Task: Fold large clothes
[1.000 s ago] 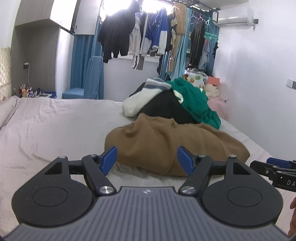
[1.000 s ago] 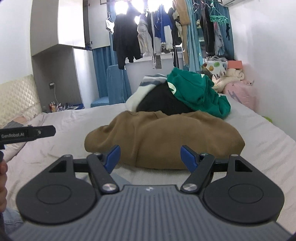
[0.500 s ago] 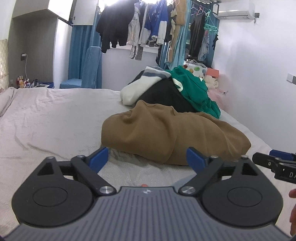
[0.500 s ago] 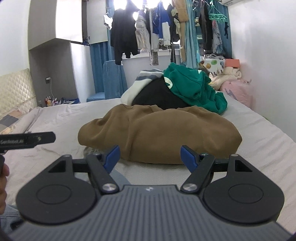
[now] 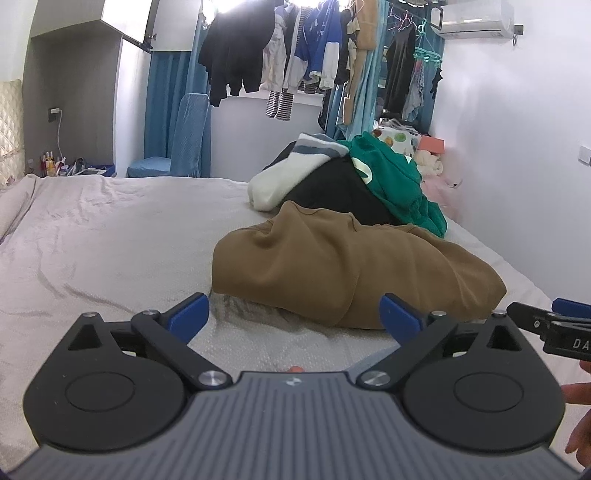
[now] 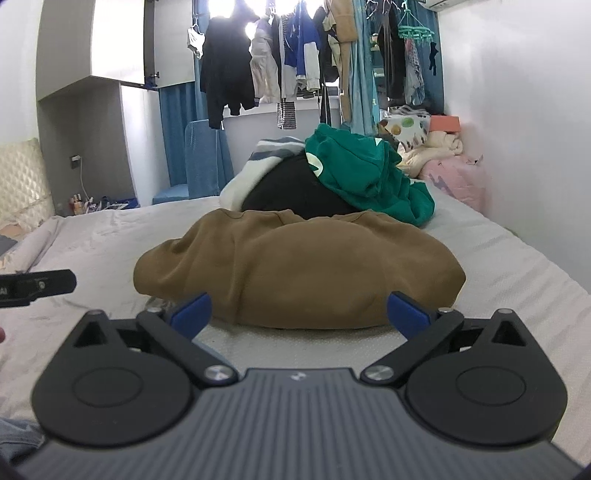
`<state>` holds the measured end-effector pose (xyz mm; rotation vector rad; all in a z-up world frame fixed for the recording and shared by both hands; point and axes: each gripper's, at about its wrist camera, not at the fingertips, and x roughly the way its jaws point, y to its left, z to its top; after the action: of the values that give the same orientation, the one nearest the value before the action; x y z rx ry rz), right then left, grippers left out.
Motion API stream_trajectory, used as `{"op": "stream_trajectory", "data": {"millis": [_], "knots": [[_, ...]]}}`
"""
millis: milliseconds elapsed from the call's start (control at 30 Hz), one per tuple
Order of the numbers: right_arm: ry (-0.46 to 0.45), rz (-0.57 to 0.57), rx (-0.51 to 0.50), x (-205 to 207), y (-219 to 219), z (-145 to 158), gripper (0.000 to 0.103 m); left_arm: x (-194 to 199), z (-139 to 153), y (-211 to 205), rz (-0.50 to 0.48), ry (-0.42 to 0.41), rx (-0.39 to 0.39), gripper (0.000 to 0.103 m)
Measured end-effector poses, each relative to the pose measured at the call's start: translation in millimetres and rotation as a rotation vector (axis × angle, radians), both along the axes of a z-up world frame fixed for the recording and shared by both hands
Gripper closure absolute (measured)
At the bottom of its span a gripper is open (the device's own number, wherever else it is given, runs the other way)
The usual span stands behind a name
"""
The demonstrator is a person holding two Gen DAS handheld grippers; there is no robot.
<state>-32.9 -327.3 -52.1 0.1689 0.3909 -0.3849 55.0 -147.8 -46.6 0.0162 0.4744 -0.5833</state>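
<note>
On the bed (image 5: 110, 236), both grippers — left gripper (image 5: 295, 314), right gripper (image 6: 299, 312) — have just spread wider than before, nothing between them.

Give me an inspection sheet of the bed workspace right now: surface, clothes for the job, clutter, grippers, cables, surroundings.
Surface: bed with a pale, slightly wrinkled sheet.
Job's things: brown garment bunched in a mound nearest the grippers; behind it a pile with a green hoodie, a black garment and a white and grey garment.
Clutter: small bottles on a low surface past the bed's far left corner; pink bundle by the right wall.
Grippers: left gripper and right gripper both have just been opening, nothing between the jaws.
Cables: one cord hanging from a wall socket.
Surroundings: hanging clothes at the window, air conditioner, blue chair.
</note>
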Motion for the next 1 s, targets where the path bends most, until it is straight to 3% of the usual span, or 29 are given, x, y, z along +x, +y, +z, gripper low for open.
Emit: {"op": "stream_trajectory", "data": {"millis": [1000], "knots": [[0.023, -0.003, 0.015, 4.2, 1.4, 0.9, 0.000, -3.8, 0.4, -3.2, 0.008, 0.002, -0.006, 0.003]]}}
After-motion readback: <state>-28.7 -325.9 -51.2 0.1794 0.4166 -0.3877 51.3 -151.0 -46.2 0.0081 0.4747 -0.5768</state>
